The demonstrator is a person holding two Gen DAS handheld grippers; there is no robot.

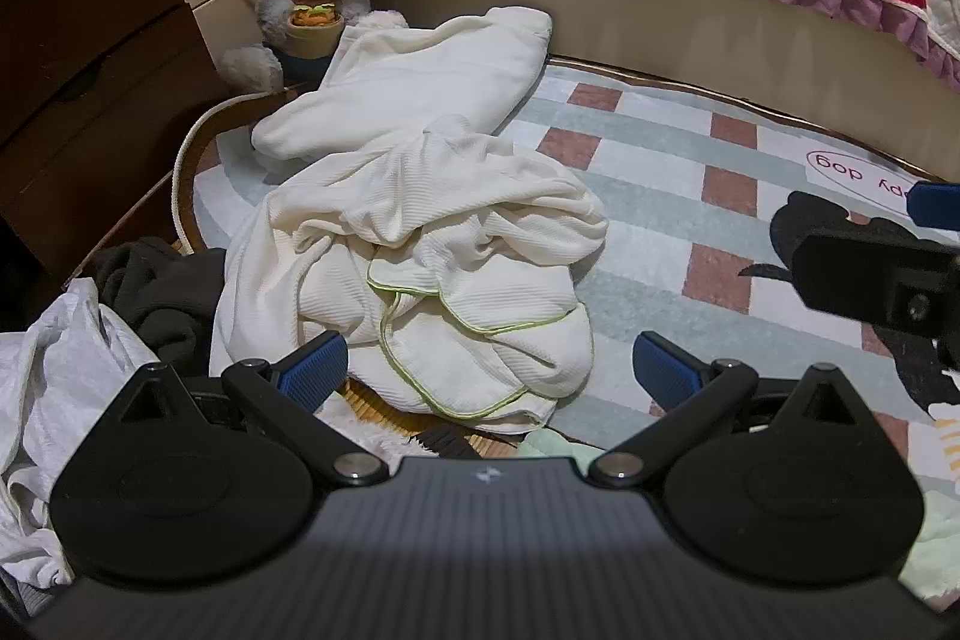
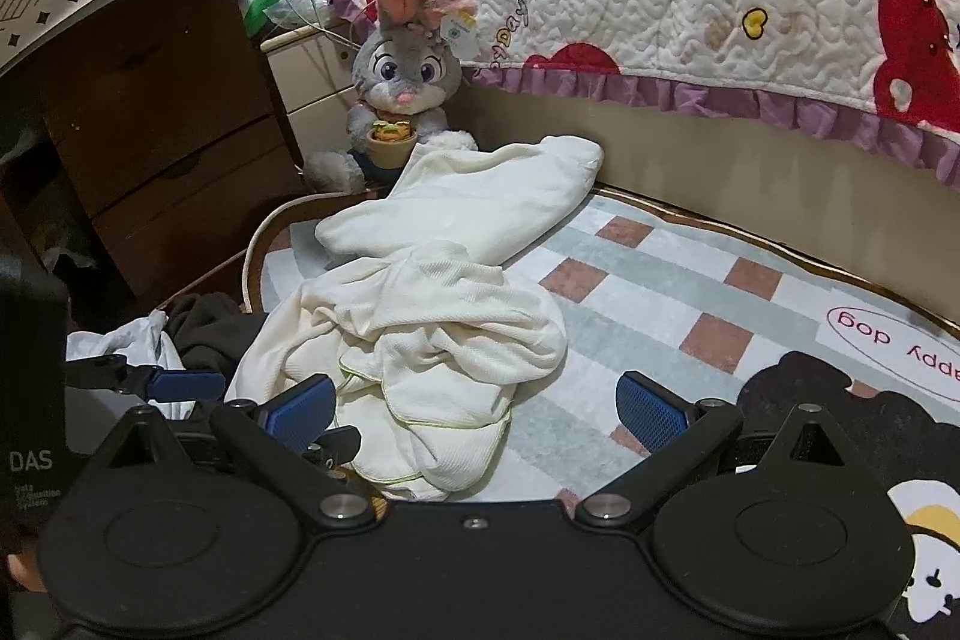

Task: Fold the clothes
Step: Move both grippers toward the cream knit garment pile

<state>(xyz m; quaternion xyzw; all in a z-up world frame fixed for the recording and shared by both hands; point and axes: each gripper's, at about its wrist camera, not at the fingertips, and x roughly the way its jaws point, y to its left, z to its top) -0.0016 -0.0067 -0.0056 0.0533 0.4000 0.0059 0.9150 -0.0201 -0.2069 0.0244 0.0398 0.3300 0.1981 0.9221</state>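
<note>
Both the left gripper [image 1: 489, 367] and the right gripper [image 2: 474, 409] hung with fingers spread wide and empty over the crumpled cream garment [image 1: 420, 244], which lay heaped on the checked mat [image 1: 690, 172] beside the bed, its green-piped edge nearest the grippers. Judgement: the step was best begun by pinching two separate hem corners along that piping and drawing them apart to flatten the heap before any fold. Legible writing: "happy dog" (partly cut off) on the mat, "DAS" on the left unit's housing [image 2: 30, 460].
</note>
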